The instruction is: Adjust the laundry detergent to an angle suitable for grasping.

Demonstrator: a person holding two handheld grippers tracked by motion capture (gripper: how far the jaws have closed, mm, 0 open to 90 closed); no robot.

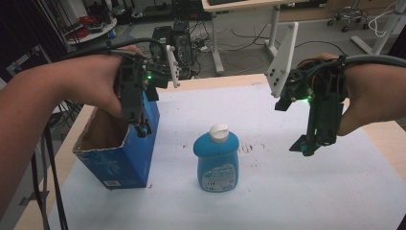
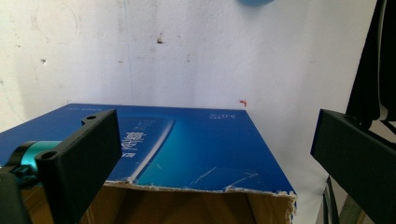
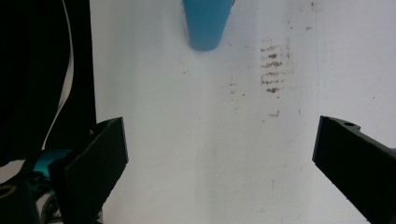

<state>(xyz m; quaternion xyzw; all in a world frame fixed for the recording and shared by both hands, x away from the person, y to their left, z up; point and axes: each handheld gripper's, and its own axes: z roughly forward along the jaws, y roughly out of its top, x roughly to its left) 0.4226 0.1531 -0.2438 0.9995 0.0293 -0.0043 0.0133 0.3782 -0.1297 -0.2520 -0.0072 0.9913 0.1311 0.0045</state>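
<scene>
A blue bottle (image 1: 217,162) with a white cap stands upright in the middle of the white table cover (image 1: 287,191). To its left stands an open blue cardboard box (image 1: 122,160) with a torn rim. My left gripper (image 1: 142,128) hangs over the box's right top edge; in the left gripper view its jaws stand wide apart and empty (image 2: 212,126) above the box's blue side (image 2: 196,149). To the right of the bottle my right gripper (image 1: 303,146) is held above the cover, open and empty (image 3: 219,128), and the bottle (image 3: 205,23) lies farther ahead of it.
Brown smudges (image 1: 246,147) mark the cover just right of the bottle. The wooden table edge (image 1: 388,132) shows at right and at the back. Beyond the table are a desk (image 1: 215,33), computer towers (image 1: 182,36) and cables on the floor.
</scene>
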